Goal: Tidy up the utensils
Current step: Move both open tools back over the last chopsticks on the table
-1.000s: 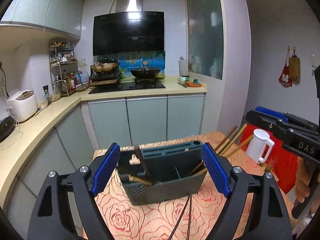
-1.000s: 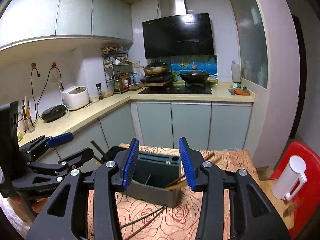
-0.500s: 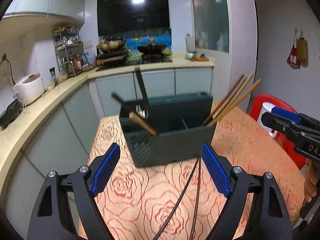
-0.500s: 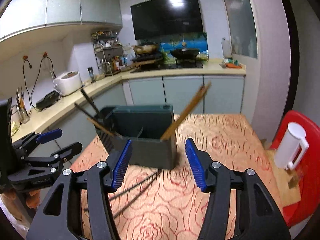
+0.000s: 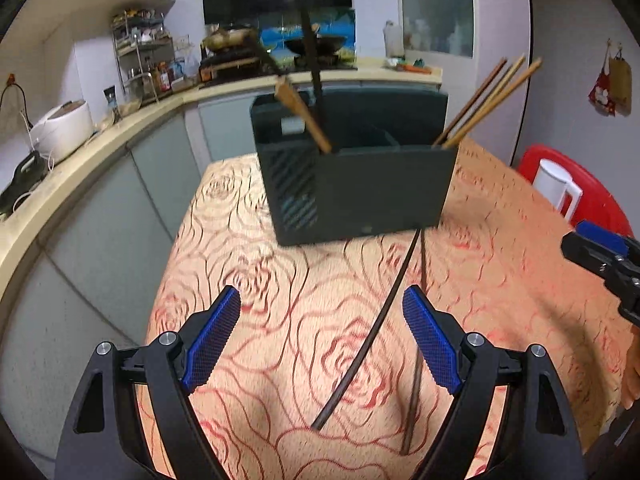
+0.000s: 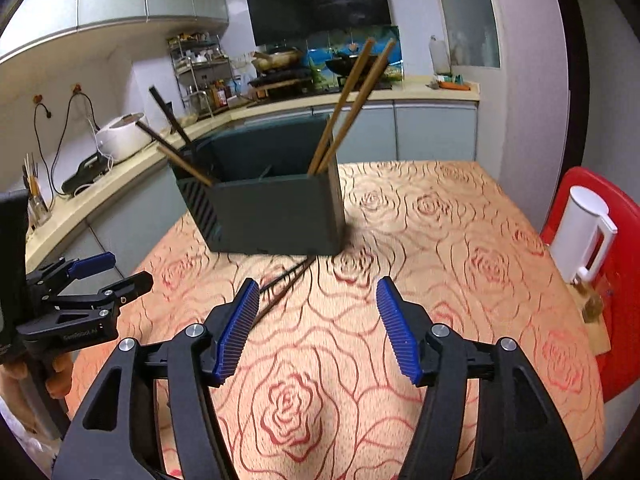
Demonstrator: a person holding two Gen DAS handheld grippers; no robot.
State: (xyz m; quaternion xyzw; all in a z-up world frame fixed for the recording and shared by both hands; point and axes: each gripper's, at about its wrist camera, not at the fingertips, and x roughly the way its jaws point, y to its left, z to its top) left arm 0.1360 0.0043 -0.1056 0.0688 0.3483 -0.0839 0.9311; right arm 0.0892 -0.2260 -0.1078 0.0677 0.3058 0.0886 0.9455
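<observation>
Two dark chopsticks (image 5: 366, 332) lie between the open left fingers (image 5: 322, 340); the dark caddy (image 5: 356, 168) stands ahead. Right fingers (image 6: 318, 328) are opening, empty.

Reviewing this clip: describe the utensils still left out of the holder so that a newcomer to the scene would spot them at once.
Start at the table with the orange rose-patterned cloth, then find the dark green box-shaped utensil holder standing on it. The pair of thin dark chopsticks lies flat on the cloth just in front of that holder. Unlike the light wooden chopsticks leaning upright inside it, these are nearly black and lie loose.
</observation>
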